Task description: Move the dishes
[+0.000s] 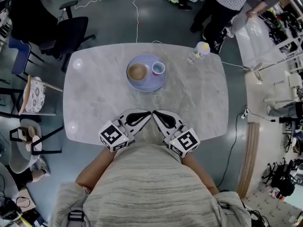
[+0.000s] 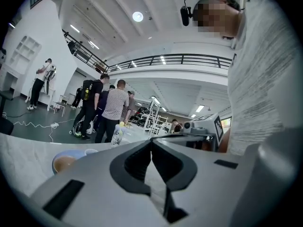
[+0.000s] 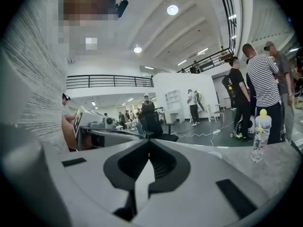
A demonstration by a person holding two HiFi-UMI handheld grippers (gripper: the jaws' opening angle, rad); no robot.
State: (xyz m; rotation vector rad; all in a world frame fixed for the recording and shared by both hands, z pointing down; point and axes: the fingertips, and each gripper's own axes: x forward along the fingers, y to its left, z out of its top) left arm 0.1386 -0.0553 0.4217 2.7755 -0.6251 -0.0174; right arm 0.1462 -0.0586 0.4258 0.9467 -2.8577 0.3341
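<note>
A round pale-blue plate [image 1: 147,84] carrying a brown bowl [image 1: 137,72] and a small white cup [image 1: 158,68] sits at the far middle of the grey marble tabletop [image 1: 194,103]. The left tool [image 1: 147,115] and right tool [image 1: 155,113] hover at the near edge, well apart from the plate, their tips nearly meeting. Both tools' jaws are pressed together with nothing between them.

Table [image 1: 199,108] in front of me: pale grey marbled top, rounded corners. Two things sit directly on it. A light blue round plate [image 1: 147,85] is on the far half, a bit left of centre. A small clear bottle [image 1: 199,52] with a yellow top stands upright near the far edge, to the right and well apart from the plate.
</note>
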